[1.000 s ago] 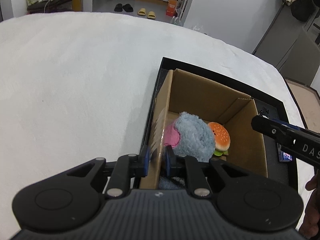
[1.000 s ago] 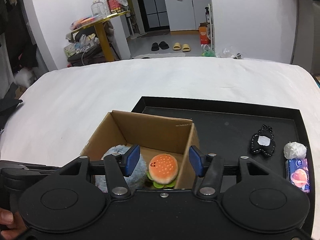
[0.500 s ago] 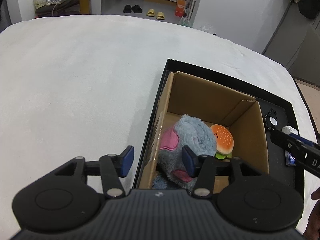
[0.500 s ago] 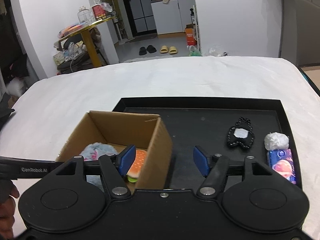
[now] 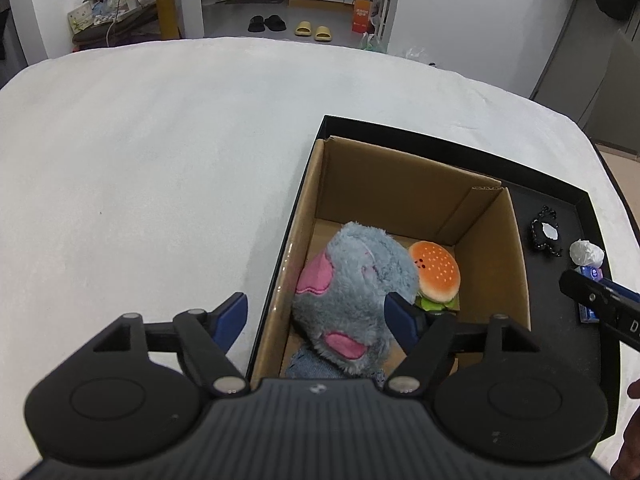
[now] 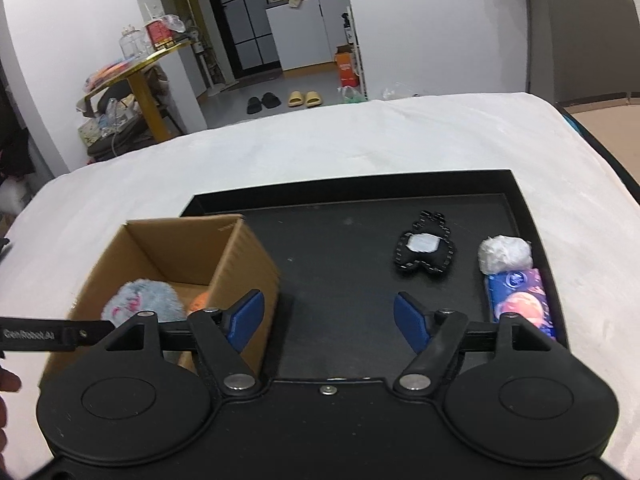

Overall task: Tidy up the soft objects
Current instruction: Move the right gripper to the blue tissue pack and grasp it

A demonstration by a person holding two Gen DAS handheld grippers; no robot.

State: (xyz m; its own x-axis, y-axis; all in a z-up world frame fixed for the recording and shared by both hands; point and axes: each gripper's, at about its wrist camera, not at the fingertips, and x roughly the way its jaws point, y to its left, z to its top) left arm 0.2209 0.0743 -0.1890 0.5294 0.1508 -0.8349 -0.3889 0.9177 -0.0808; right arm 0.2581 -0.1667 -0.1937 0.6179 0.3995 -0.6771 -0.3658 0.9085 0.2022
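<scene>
A brown cardboard box (image 5: 408, 184) stands at the left end of a black tray (image 6: 340, 240). Inside lie a grey and pink plush toy (image 5: 356, 280) and a small burger plush (image 5: 436, 270). My left gripper (image 5: 318, 318) is open and empty, its fingers straddling the box's left wall, just above it. My right gripper (image 6: 328, 316) is open and empty over the tray's middle, right of the box (image 6: 176, 252). On the tray's right lie a black plush (image 6: 424, 250), a white ball (image 6: 504, 254) and a blue tissue pack (image 6: 520, 296).
The tray sits on a white cloth-covered surface (image 5: 160, 160). The right gripper's body (image 5: 600, 304) shows at the right edge of the left wrist view. Beyond the surface are a yellow table (image 6: 136, 76), slippers (image 6: 306, 98) and a doorway.
My left gripper let go of the box's left wall, opened wide and drew back. My right gripper moved right, from over the box to over the tray's middle.
</scene>
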